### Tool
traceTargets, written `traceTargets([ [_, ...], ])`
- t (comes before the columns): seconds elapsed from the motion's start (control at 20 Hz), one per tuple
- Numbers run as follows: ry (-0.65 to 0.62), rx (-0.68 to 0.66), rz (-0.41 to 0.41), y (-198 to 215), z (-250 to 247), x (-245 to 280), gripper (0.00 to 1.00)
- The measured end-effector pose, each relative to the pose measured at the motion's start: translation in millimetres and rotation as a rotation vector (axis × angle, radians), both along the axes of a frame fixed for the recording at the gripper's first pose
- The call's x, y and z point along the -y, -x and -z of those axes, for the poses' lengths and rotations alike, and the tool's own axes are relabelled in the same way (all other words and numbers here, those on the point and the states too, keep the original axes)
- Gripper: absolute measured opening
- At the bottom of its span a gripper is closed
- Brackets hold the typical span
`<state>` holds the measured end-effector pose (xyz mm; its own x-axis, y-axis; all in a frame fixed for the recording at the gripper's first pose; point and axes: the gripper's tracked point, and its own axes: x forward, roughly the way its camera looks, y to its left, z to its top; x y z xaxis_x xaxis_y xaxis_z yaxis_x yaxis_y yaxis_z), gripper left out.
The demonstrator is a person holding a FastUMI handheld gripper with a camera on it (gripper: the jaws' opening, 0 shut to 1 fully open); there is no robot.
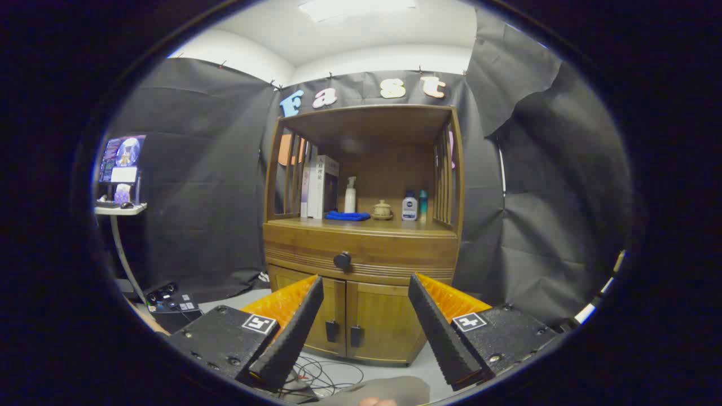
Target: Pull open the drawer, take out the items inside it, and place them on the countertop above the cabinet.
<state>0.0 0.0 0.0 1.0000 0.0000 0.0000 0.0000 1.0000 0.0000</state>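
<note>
A wooden cabinet [361,282] stands ahead against the black wall. Its drawer [395,251] is closed, with a round dark knob [342,260] on its front. My gripper [365,290] is open, some way short of the cabinet, with nothing between its fingers. The knob shows just above the gap, nearer the left finger [293,332]. The countertop [389,225] above the drawer carries books [320,186], a white spray bottle [350,195], a blue cloth [347,216], a small lidded pot [382,210] and two small bottles [414,206]. The drawer's contents are hidden.
Two lower cabinet doors [361,330] with dark handles sit under the drawer. Cables [327,375] lie on the floor in front. A stand [121,211] with a screen [121,163] is off to the left, with a black box [169,301] at its foot.
</note>
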Motion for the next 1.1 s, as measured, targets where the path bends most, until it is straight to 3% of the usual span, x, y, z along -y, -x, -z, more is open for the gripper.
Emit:
traceTargets([
  [1.1, 0.013, -0.014, -0.016, 0.0, 4.7, -1.2, 0.99],
])
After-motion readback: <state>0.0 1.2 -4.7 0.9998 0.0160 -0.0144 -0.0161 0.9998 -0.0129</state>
